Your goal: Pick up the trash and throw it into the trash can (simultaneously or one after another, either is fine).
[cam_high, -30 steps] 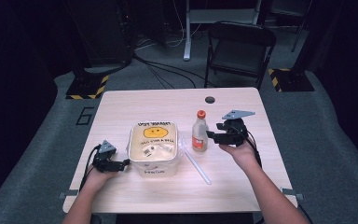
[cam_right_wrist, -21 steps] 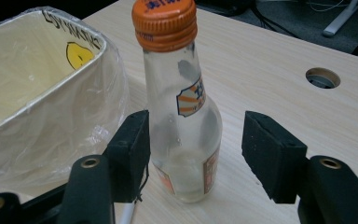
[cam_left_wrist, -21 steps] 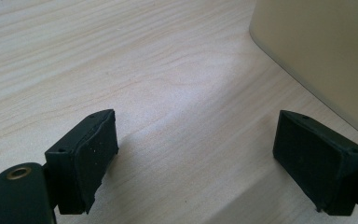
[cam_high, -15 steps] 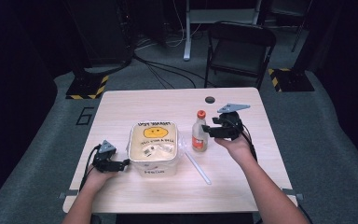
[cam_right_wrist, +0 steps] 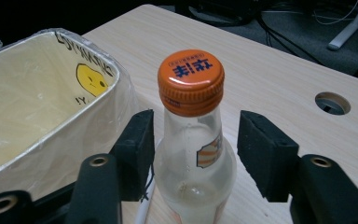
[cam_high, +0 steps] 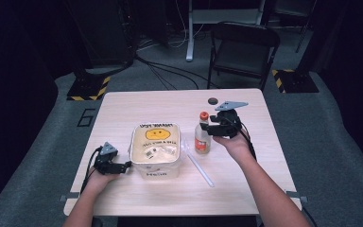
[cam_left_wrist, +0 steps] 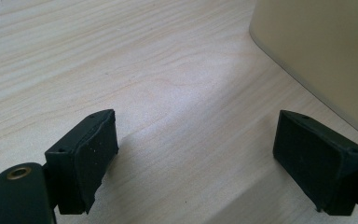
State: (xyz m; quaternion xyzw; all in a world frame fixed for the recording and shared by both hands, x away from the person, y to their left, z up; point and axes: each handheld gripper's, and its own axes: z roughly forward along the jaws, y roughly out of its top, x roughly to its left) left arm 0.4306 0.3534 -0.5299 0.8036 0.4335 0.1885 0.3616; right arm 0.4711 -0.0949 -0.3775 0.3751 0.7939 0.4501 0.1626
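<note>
Cream tub with a yellow smiley sits mid-desk, lined with clear plastic, some small labelled bits inside. Clear glass bottle with orange cap stands upright just right of it, looks basically empty. Right gripper straddles the bottle, jaws wide, not squeezing. Left gripper rests wide open beside the tub.

The high view looks forward and down on the whole counter from above the person's side. The left gripper view sits close over the wood, facing a cream tub wall at upper right of its frame. The right gripper view looks closely down at a bottle; it shares bottle, tub and counter hole with the high view.
</note>
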